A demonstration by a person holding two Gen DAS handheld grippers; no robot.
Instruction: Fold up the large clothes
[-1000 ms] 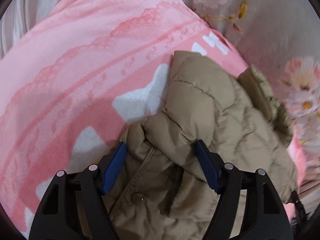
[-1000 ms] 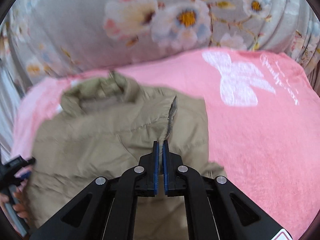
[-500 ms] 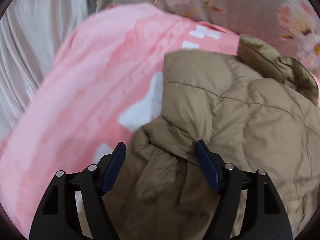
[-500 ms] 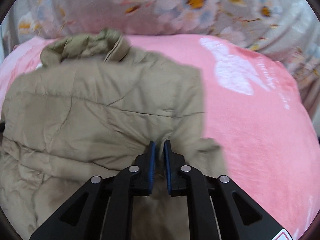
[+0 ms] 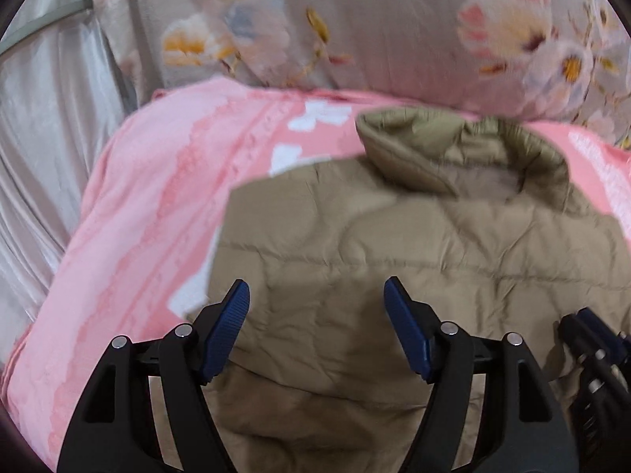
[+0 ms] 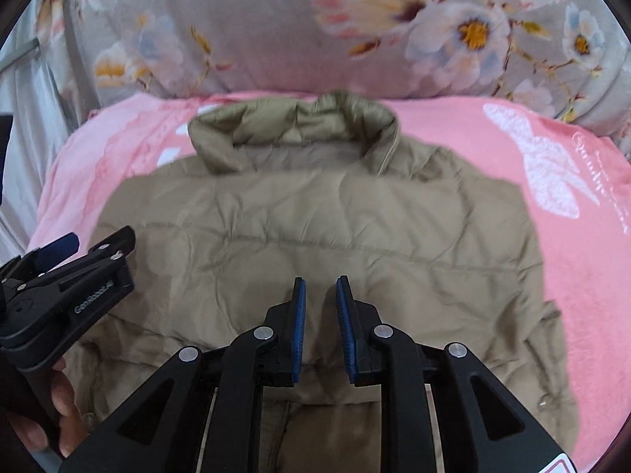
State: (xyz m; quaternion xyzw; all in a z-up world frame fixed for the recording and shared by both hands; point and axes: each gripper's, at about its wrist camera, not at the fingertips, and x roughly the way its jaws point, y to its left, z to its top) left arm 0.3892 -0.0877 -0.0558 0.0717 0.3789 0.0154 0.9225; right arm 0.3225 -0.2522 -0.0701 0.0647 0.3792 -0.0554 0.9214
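Right claw (image 6: 319, 291) opening; jacket (image 6: 315, 236) (collar (image 6: 292, 130) away).

A plain khaki quilted puffer jacket (image 6: 315, 228) lies on a pink blanket with white butterfly motifs (image 6: 583, 236); behind, grey floral-print fabric (image 6: 276, 19).

A bedroom in a home. A pink blanket (image 6: 572, 276) covers the bed, flowered bedding (image 6: 276, 19) at its far side, pale curtain (image 5: 43, 138) left

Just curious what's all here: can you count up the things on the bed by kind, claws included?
Jackets: 1, tan puffy jacket
Blankets: 1, pink blanket
Flowered bedding: 1, grey flowered bedding
Claws: 2, left claw, right claw
Total: 5
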